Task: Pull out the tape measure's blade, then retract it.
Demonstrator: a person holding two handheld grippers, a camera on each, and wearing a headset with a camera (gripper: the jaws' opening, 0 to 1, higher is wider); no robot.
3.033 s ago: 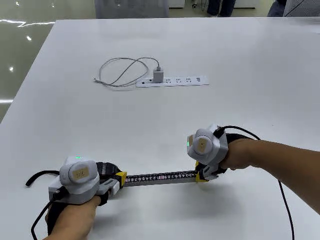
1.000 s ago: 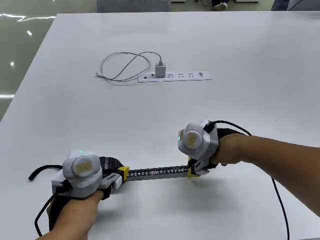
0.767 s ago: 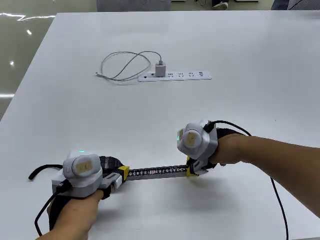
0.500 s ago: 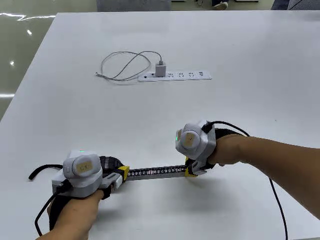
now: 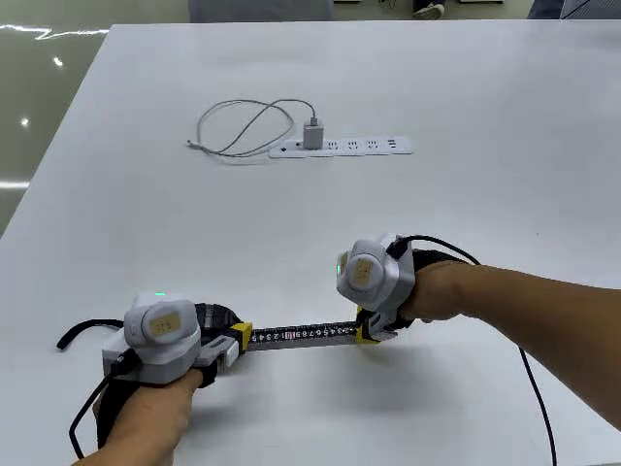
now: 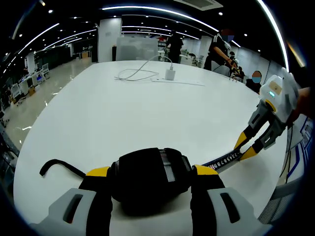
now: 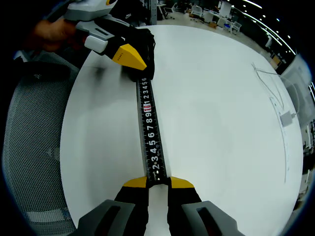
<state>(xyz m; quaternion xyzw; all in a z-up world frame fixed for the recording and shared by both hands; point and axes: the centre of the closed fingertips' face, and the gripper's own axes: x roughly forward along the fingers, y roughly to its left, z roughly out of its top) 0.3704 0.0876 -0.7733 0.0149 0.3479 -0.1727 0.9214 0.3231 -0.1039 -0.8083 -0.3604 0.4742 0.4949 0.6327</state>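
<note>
Tape measure case, black, sits clamped between the left gripper's yellow-tipped jaws near the white table's front edge. Its blade lies flat across to the right gripper, which seems pinched on its end. Well behind lie a power strip, charger and looped cable.

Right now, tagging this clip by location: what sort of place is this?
Likely an open-plan office or lab: a big white table, a mesh office chair, and long ceiling strip lights.
</note>
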